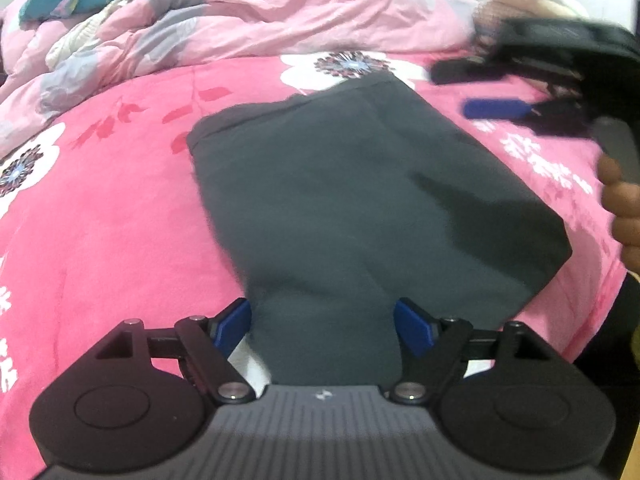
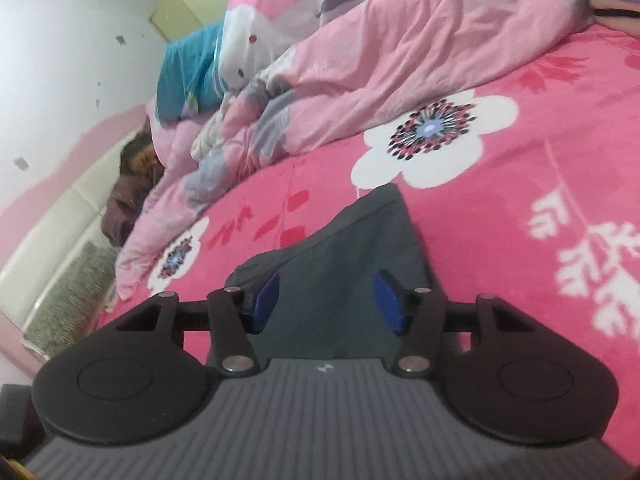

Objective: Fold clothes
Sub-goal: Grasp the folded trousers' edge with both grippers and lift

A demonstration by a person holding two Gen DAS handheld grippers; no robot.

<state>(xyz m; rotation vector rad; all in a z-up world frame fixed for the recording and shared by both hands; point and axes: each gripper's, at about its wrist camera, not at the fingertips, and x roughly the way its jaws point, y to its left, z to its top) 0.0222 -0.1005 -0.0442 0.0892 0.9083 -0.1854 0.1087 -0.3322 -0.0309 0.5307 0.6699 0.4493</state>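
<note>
Dark grey garment folded flat, smooth matte rectangle on fleecy pink floral blanket, left gripper jaws wide over its near edge, nothing pinched, right gripper parted, empty, at garment's 2 o'clock, crumpled pink quilt at 12.

We're in a home bedroom, standing right by the bed: a hot-pink fleece blanket with big white flowers covers the mattress, a rumpled pale-pink floral duvet is heaped along the far side, a teal cloth lies bunched on top of it, and a cream padded headboard meets a white-and-pink wall.
</note>
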